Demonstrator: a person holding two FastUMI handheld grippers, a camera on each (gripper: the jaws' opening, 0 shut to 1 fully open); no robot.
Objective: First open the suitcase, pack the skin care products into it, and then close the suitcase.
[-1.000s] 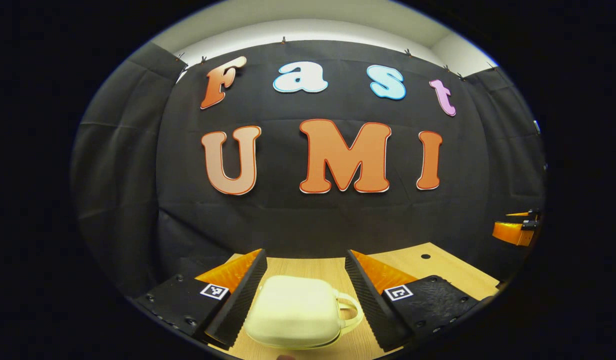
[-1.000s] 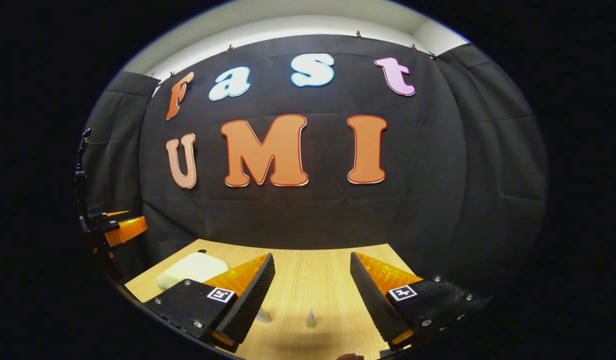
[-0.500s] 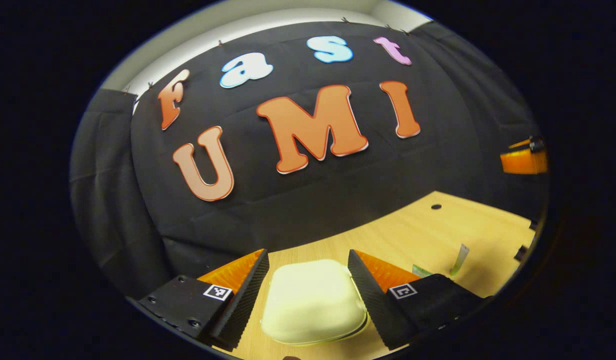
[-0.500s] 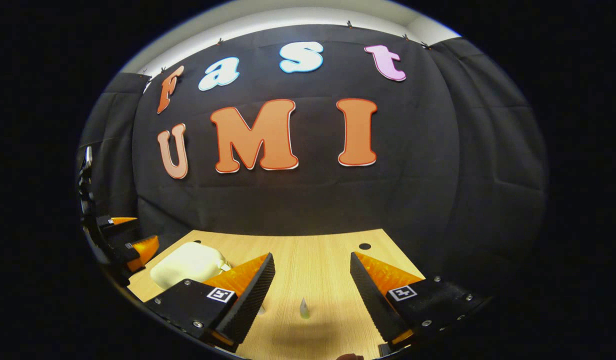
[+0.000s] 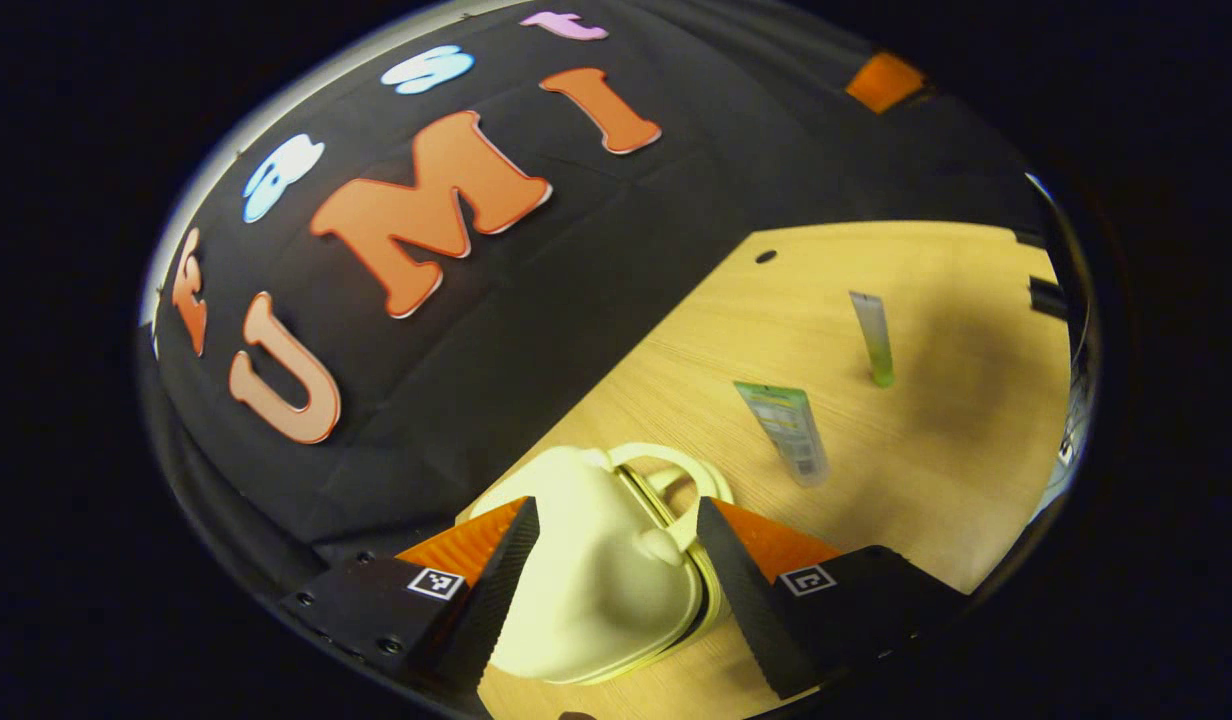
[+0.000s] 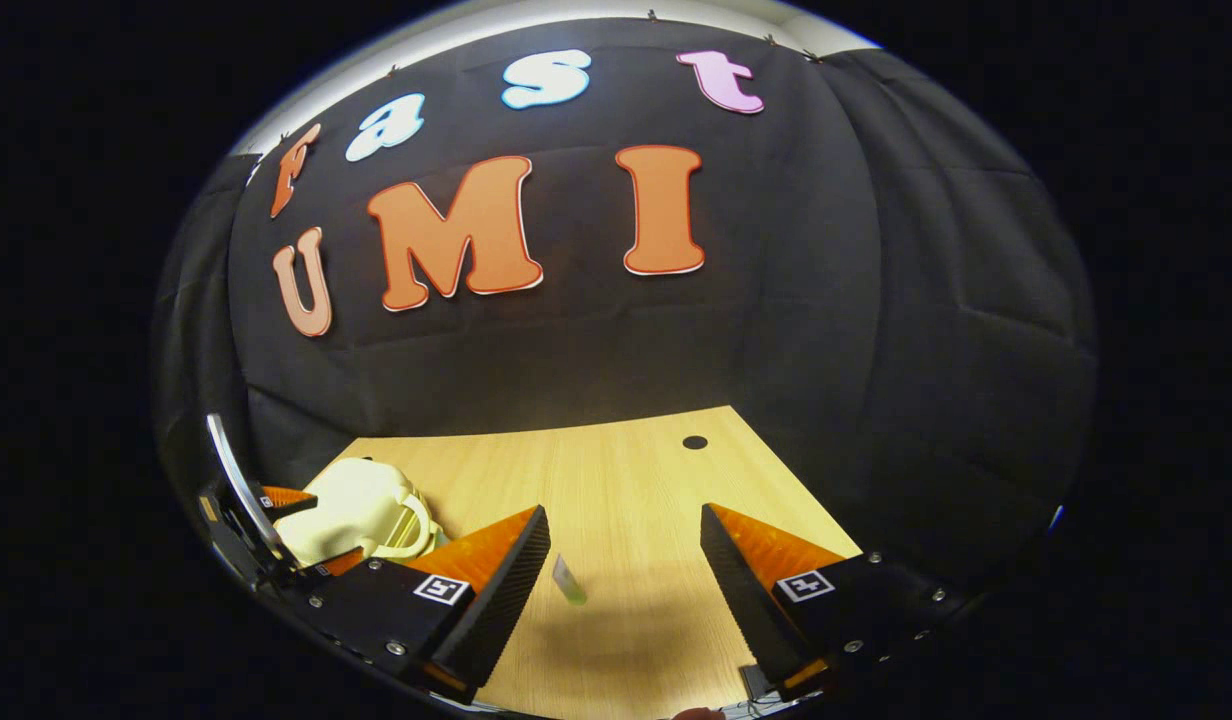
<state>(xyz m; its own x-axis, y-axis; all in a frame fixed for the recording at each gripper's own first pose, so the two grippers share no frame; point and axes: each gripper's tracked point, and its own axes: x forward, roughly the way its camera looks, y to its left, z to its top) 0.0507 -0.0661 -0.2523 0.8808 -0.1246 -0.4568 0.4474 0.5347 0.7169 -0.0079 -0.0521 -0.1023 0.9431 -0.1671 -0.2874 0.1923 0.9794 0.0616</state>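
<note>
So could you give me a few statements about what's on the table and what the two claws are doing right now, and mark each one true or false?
1. The left gripper has the cream suitcase between its fingers. True.
2. The right gripper is clamped on a tube. False: its fingers stand apart, holding nothing.
3. Two tubes lie on the wooden table: a wider tube and a thin green-ended tube. True.
4. The tubes are inside the suitcase. False: both lie on the table beside it.
5. The suitcase has a loop handle. True.
</note>
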